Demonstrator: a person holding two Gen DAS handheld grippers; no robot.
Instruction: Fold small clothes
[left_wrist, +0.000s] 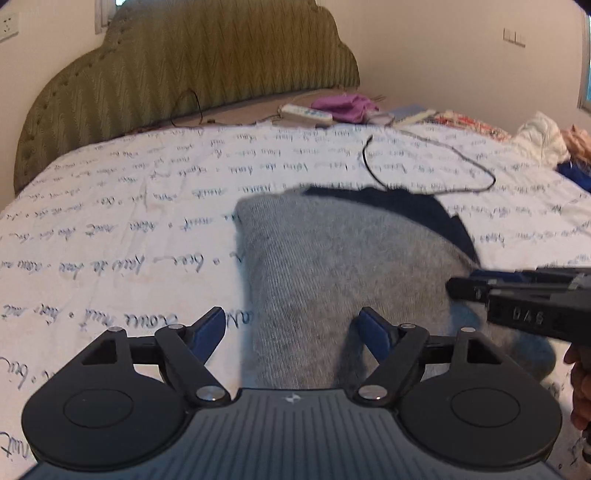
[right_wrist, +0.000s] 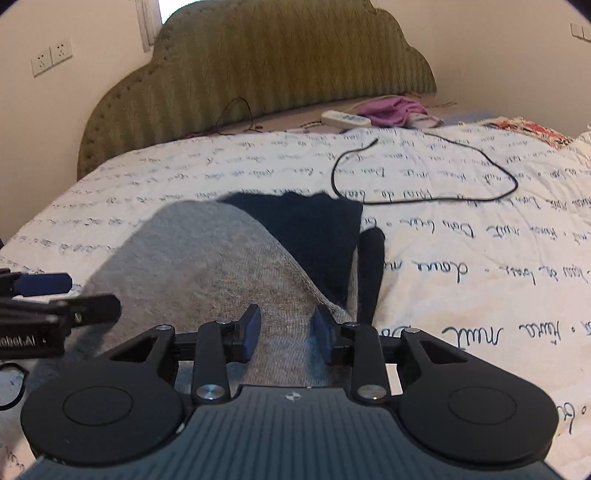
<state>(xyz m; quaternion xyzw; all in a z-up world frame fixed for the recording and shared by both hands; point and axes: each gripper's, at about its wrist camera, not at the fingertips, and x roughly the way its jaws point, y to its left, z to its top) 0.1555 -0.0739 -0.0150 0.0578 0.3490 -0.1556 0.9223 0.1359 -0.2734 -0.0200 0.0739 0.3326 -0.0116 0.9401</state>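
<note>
A small grey knit garment (left_wrist: 332, 266) with a dark navy part (left_wrist: 424, 214) at its far end lies flat on the white bedsheet printed with script (left_wrist: 110, 229). My left gripper (left_wrist: 291, 321) is open wide just above the garment's near left part, and nothing is pinched between its pads. The right gripper (left_wrist: 458, 288) comes in from the right over the garment's right edge. In the right wrist view the right gripper (right_wrist: 287, 325) stands partly open over the grey garment (right_wrist: 192, 258). Cloth shows between its blue pads (right_wrist: 253, 325), with a gap on either side. The left gripper (right_wrist: 70, 295) is at the left.
A black cable (right_wrist: 424, 195) loops on the sheet just beyond the garment. An olive headboard (left_wrist: 207, 62) stands at the back. A purple cloth (left_wrist: 347, 105) and a white power strip (left_wrist: 306, 114) lie below it. Loose clothes (left_wrist: 546, 140) pile at the far right. A hand (left_wrist: 580, 373) holds the right gripper.
</note>
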